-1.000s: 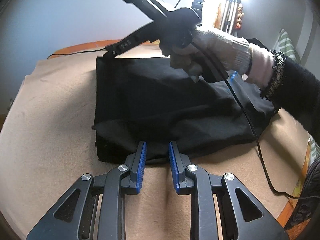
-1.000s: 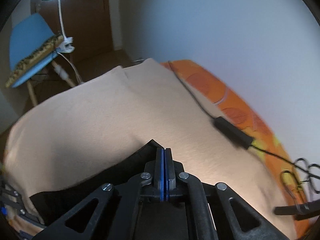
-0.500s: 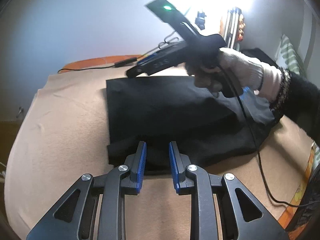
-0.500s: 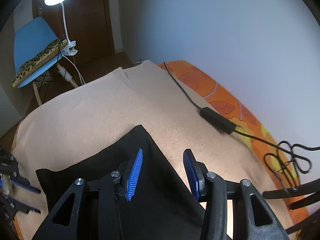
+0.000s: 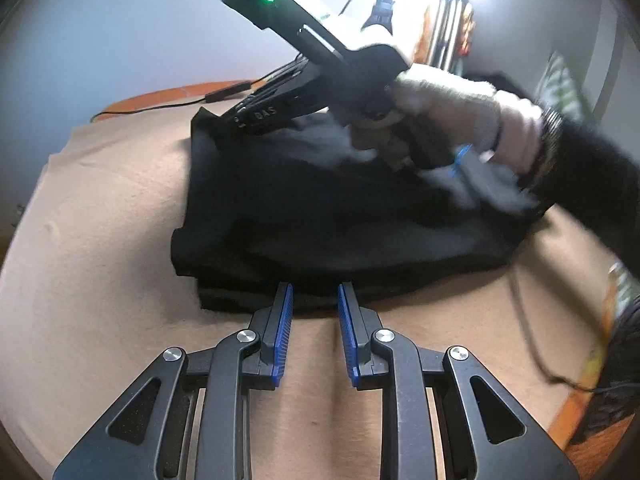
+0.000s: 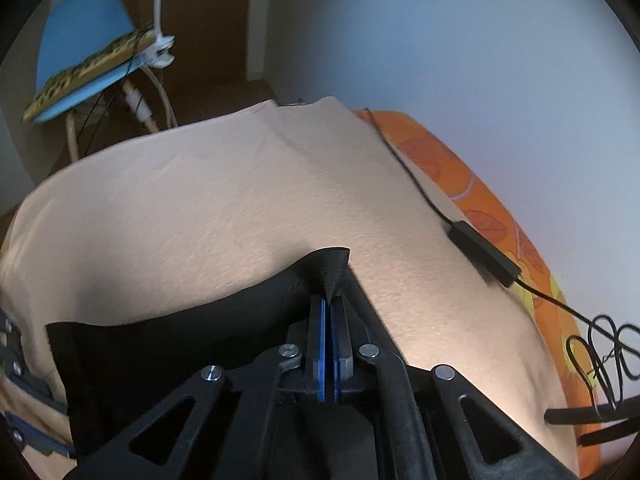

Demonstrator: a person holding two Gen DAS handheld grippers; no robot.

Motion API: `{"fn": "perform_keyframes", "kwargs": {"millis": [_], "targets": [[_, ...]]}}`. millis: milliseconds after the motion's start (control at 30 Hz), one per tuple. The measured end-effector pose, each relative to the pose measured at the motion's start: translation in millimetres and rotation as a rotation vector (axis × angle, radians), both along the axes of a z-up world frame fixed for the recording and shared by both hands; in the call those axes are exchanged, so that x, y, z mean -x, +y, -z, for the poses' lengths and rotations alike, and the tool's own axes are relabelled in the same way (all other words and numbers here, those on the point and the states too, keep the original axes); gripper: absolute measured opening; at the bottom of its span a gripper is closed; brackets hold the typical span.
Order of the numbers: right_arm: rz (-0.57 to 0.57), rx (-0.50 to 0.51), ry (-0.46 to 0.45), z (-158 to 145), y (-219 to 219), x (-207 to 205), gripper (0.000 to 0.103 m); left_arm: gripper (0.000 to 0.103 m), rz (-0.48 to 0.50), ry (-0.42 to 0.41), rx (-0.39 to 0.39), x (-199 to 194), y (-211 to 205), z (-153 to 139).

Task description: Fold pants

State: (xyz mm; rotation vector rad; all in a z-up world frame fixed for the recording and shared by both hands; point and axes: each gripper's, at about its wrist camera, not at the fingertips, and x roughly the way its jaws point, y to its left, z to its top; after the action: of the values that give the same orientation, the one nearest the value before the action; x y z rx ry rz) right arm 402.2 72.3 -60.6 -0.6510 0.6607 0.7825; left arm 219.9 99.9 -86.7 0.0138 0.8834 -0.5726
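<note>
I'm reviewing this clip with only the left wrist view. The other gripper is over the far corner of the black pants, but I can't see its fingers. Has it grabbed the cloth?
Observer: Yes. In the right wrist view the right gripper is shut on the pants, with a small peak of fabric sticking out past its tips.
Operator: Anything lying near that corner?
Observer: A black cable box lies beyond it, at the blanket's edge beside the orange sheet.
Operator: And the left gripper?
Observer: The left gripper is open at the near hem, with nothing between its fingers.
</note>
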Motion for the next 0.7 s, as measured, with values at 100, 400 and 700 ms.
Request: {"fn": "perform_keyframes", "kwargs": {"millis": [100, 400, 700], "targets": [[0.016, -0.023, 0.004, -5, -4, -5, 0.0, 0.021, -0.025, -0.074, -0.016, -3, -2, -15], [0.004, 0.002, -0.02, -7, -2, 0, 0.0, 0.021, 0.041, 0.019, -0.041, -33, -20, 9], [0.086, -0.037, 0.021, -6, -12, -21, 0.001, 0.021, 0.04, 0.033, -0.009, -13, -11, 1]]}}
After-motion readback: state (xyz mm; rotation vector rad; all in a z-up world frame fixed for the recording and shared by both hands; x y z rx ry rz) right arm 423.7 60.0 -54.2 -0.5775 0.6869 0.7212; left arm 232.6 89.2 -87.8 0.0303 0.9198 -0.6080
